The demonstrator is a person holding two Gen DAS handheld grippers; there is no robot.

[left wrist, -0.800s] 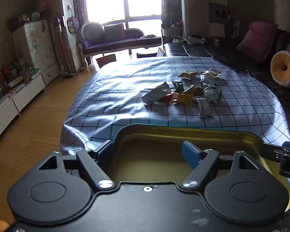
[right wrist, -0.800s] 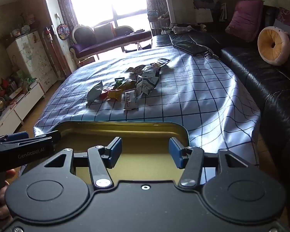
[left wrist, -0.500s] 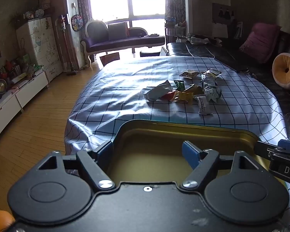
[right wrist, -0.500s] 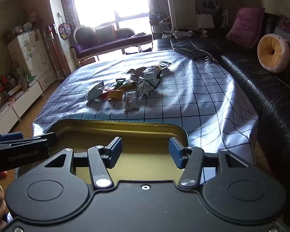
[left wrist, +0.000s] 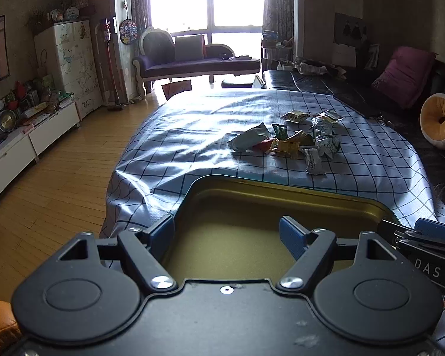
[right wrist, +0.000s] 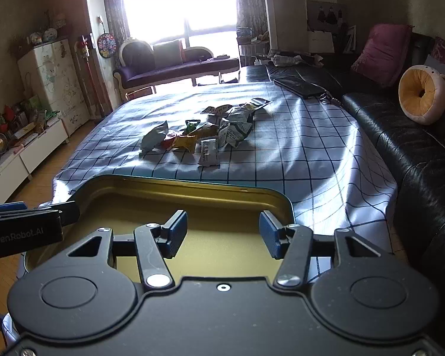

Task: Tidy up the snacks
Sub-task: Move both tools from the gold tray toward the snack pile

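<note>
The near half of the gold tin tray (left wrist: 281, 190) is hidden behind both claws, and its near edge is cut off. The left claw (left wrist: 227, 231) and right claw (right wrist: 222, 233) both stand apart, gripping nothing, above the tray. Crumpled snack packets (right wrist: 204, 132) lie heaped at twelve o'clock on the checked desk (right wrist: 296, 154); their labels are unreadable.

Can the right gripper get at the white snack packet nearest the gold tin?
Probably yes. The right gripper is open over the gold tin; the white snack packet lies uncovered on the checked tablecloth just beyond the rim.
</note>
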